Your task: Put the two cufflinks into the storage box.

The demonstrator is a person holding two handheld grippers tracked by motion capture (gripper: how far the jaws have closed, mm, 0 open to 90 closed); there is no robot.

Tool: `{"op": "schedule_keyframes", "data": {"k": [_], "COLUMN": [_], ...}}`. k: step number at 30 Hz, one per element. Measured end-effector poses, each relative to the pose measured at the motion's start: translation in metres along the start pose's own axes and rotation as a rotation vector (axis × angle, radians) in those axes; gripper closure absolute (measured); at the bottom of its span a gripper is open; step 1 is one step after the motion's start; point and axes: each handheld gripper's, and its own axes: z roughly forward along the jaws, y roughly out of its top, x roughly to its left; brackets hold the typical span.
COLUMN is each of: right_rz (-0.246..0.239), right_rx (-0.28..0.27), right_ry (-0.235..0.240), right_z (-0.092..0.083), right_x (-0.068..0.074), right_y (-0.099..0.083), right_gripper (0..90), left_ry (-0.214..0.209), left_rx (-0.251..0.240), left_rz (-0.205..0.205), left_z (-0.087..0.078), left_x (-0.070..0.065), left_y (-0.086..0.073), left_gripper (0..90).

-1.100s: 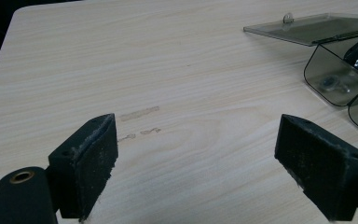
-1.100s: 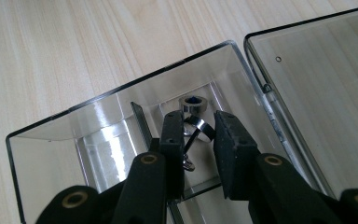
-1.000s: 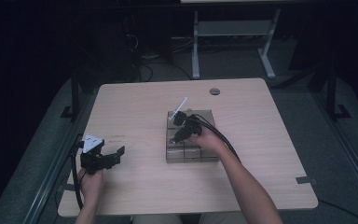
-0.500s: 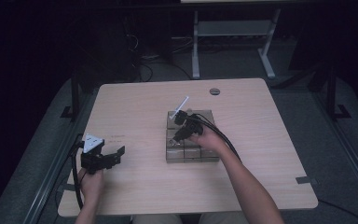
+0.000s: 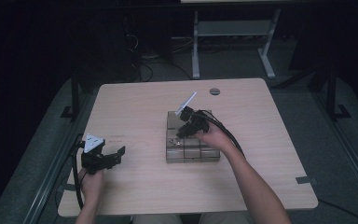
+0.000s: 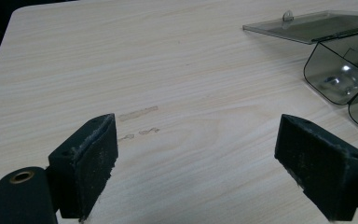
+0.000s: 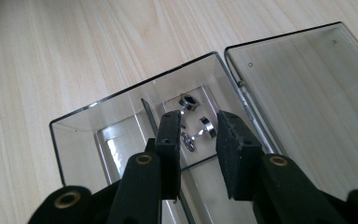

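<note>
Wooden table [image 5: 135, 107] (grommet [image 5: 214, 91] near far edge); metal stand [image 5: 233, 32] behind.

no text, label, brand, number or sign can be read in any of the three views. the wooden table [image 5: 135, 107] carries only grain and a few faint smudges, and the clear compartment box [image 7: 121, 116] and the black grippers bear no lettering that can be made out.
</note>
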Motion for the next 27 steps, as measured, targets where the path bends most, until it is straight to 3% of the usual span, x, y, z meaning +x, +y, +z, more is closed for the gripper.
{"op": "schedule_keyframes", "data": {"k": [27], "right_rz": [0.021], "right_rx": [-0.044], "right_ry": [-0.034], "right_z": [-0.043], "right_x": [-0.006], "right_y": [-0.019], "right_gripper": [60.9], "left_ry": [0.003], "left_rx": [0.000], "left_rz": [0.007], "left_z": [0.000], "left_x": [-0.001], "left_y": [0.000], "left_gripper": [12.9]}}
